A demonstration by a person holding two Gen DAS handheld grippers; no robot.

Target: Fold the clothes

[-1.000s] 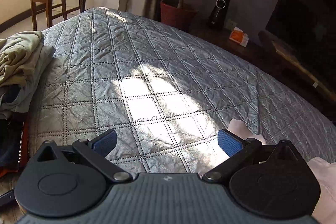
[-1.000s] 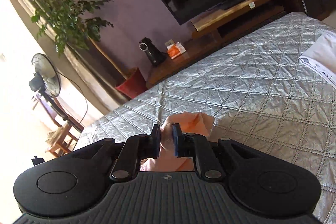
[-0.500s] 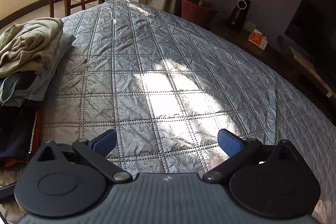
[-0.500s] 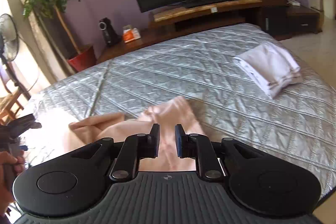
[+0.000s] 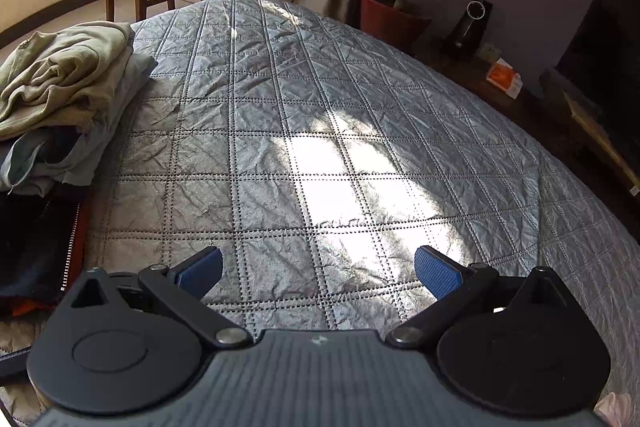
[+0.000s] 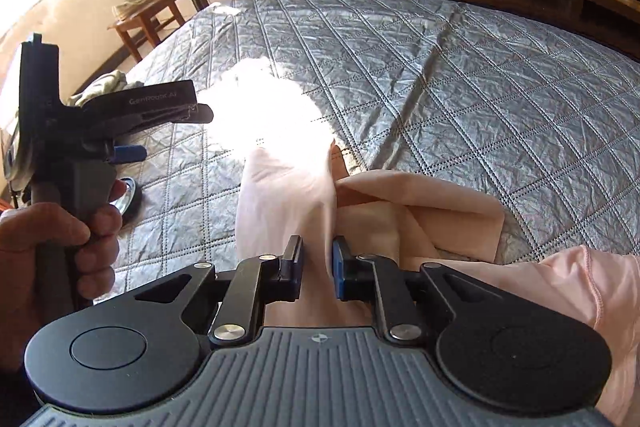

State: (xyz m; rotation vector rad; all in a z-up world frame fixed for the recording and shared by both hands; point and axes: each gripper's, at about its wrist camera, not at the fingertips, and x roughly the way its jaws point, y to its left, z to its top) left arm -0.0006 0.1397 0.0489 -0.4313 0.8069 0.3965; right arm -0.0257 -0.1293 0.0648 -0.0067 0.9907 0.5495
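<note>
Quilted bed (image 5: pixel 320 107) lies open ahead; clothes pile (image 5: pixel 60 95) blocks its left edge.

Both wrist views angled down, close over shared quilted bed (image 5: pixel 280 131).

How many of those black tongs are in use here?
2. The left tongs hover open over the grey bedspread; the right tongs are shut on the pink garment. No others show.
</note>
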